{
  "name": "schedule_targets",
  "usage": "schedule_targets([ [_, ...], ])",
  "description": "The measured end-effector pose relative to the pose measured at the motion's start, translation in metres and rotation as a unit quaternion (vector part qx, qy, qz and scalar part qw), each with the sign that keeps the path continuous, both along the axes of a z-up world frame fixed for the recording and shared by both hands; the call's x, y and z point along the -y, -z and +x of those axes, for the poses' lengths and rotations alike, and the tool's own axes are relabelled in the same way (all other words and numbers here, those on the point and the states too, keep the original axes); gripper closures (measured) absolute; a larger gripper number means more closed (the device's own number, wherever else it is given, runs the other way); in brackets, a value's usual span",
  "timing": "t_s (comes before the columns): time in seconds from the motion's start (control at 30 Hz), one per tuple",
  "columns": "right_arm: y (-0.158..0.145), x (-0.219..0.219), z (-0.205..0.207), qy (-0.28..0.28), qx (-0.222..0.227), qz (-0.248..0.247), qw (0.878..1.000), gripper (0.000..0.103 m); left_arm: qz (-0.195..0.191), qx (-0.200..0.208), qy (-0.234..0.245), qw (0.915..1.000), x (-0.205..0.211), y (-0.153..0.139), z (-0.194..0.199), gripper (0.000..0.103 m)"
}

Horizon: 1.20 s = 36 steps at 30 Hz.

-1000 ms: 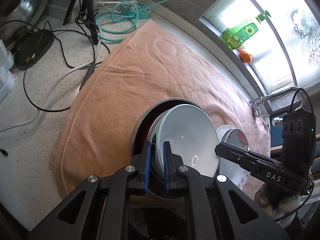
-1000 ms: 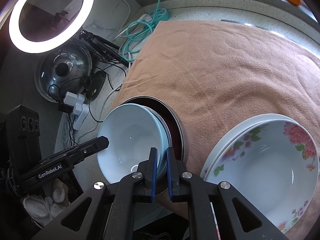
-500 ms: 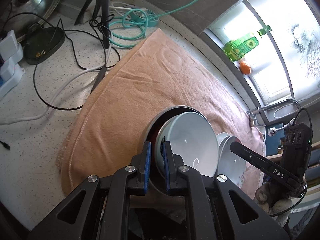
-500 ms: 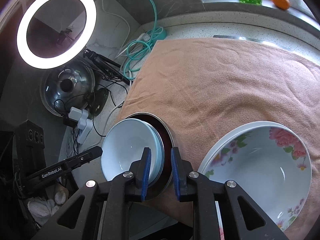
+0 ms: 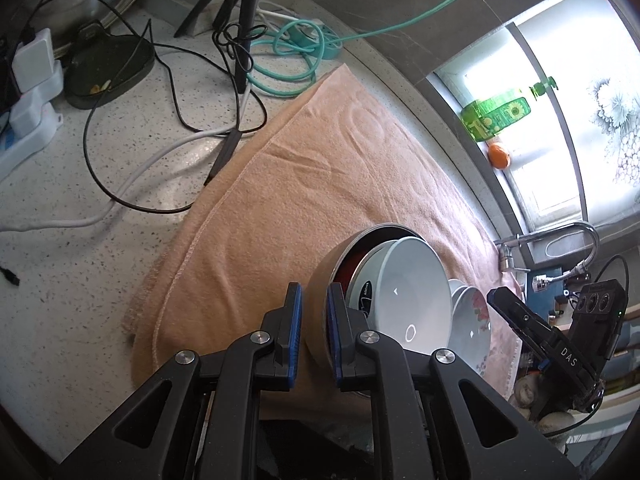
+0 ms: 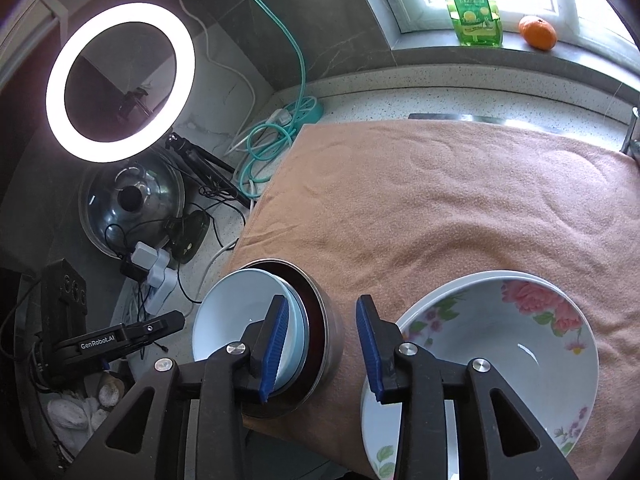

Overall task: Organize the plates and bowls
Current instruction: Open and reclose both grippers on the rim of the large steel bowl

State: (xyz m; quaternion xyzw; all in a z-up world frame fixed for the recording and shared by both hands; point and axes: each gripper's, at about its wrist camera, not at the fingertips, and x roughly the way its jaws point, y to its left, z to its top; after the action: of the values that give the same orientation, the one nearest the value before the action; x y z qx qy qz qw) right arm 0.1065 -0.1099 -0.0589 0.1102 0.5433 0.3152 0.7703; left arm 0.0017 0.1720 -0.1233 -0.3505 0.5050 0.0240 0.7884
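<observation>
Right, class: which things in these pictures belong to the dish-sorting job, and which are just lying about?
Job: pale blue bowl, metal bowl it sits in, floral bowl, white plate under that.

Lying about: ring light, pot lid, teal cable, green bottle, orange.

I get bright daylight from the frosted window [image 5: 568, 128], blown out there; the glowing white ring light [image 6: 120, 80] glares. Both feeds look sharp, with edges bent and dark-cornered by fisheye.
</observation>
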Motion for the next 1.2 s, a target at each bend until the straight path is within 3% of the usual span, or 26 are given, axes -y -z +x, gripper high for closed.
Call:
schedule_targets([
  [0.1, 0.002, -0.002, 0.001, -0.004, -0.002, 0.009, 1.000, 0.065, -0.010, -0.003, 0.000, 0.9999, 0.001, 0.006, -0.002, 0.093],
  [0.5, 0.022, -0.011, 0.007, -0.013, -0.037, -0.032, 0.999, 0.065, -0.010, 0.003, 0.013, 0.9999, 0.010, 0.013, 0.003, 0.093],
  [1.2, 0.047, -0.029, -0.004, -0.005, -0.054, -0.062, 0.997, 0.084, 0.012, 0.002, 0.069, 0.9975, 0.020, 0.026, 0.015, 0.093],
])
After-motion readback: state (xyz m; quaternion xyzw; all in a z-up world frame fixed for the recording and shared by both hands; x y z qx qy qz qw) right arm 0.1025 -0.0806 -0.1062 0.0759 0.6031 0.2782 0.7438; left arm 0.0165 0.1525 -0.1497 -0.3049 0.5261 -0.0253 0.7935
